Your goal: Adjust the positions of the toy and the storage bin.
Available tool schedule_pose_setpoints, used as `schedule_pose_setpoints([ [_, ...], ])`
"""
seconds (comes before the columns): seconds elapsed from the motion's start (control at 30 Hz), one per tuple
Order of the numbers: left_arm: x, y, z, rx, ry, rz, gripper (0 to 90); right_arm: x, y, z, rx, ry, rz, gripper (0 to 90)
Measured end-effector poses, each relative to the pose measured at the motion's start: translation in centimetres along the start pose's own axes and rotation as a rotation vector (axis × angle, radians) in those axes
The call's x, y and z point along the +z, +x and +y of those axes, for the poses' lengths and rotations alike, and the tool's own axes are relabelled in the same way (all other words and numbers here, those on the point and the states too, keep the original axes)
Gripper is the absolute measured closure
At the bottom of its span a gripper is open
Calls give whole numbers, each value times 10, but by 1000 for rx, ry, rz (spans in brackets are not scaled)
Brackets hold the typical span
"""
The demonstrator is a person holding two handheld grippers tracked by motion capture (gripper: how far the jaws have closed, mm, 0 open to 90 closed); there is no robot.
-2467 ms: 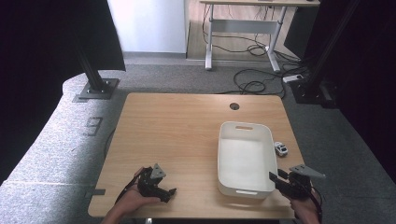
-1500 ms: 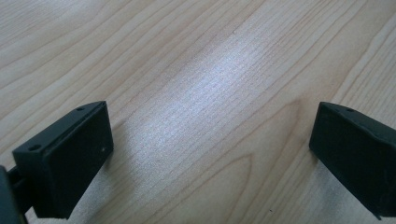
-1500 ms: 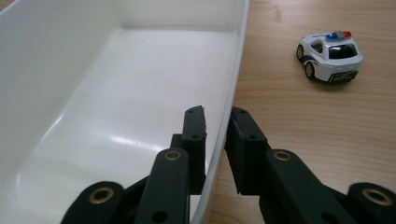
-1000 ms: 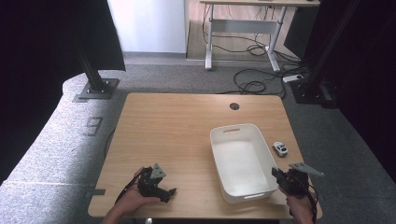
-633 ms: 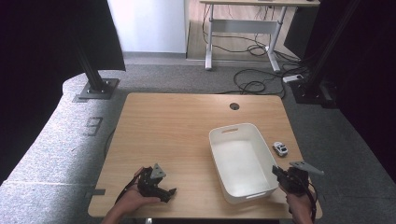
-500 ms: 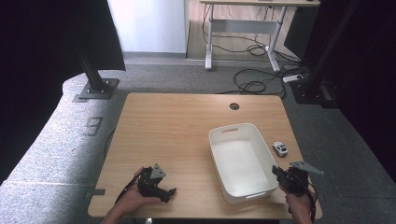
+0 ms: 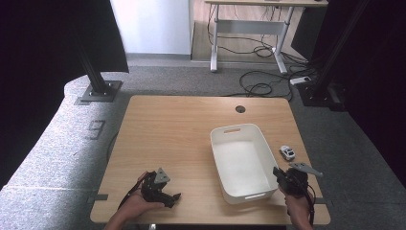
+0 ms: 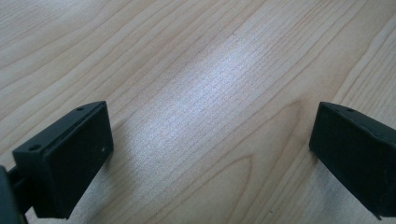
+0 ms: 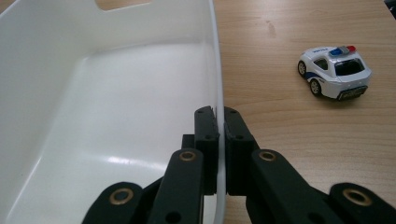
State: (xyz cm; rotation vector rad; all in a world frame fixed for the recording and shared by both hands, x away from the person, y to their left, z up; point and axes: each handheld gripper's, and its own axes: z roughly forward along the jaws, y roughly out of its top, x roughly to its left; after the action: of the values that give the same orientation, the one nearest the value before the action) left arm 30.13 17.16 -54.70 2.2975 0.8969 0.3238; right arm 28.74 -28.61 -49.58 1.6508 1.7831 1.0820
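A white plastic bin (image 7: 218, 158) stands empty on the right half of the wooden table (image 7: 182, 129), skewed so its far end leans left. My right gripper (image 7: 277, 173) is at the bin's near right corner. In the right gripper view this gripper (image 9: 218, 112) is shut on the bin's thin right wall (image 9: 217, 70), one jaw inside and one outside. A small white toy police car (image 9: 335, 71) sits on the table right of the bin, apart from it, also seen from above (image 7: 287, 152). My left gripper (image 7: 172, 197) rests near the front left edge, open (image 8: 210, 140) over bare wood.
A round cable hole (image 7: 240, 109) sits near the table's far edge. Grey carpet surrounds the table, with black stand bases (image 7: 98, 91) at the far left and right. A desk and cables (image 7: 258, 86) lie beyond.
The bin has turned and slid left on the table, its far end swinging away from the toy car. My right gripper stayed clamped on its wall. The left gripper has not moved.
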Motion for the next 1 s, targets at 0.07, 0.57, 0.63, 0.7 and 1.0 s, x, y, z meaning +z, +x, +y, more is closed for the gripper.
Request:
schedule_pose_setpoints([
  [0.07,0,0,0,0,0,0,0,1,3,0,0,-2,-6,862],
  [0.57,0,0,0,1,-1,-1,0,20,28,8,4,-14,-9,862],
  [0.63,0,0,0,1,-1,-1,0,21,28,8,4,-14,-10,862],
  [0.7,0,0,0,1,-1,-1,0,25,32,10,9,-19,-10,862],
  [1.0,0,0,0,2,-1,-1,0,31,38,12,8,-26,-8,861],
])
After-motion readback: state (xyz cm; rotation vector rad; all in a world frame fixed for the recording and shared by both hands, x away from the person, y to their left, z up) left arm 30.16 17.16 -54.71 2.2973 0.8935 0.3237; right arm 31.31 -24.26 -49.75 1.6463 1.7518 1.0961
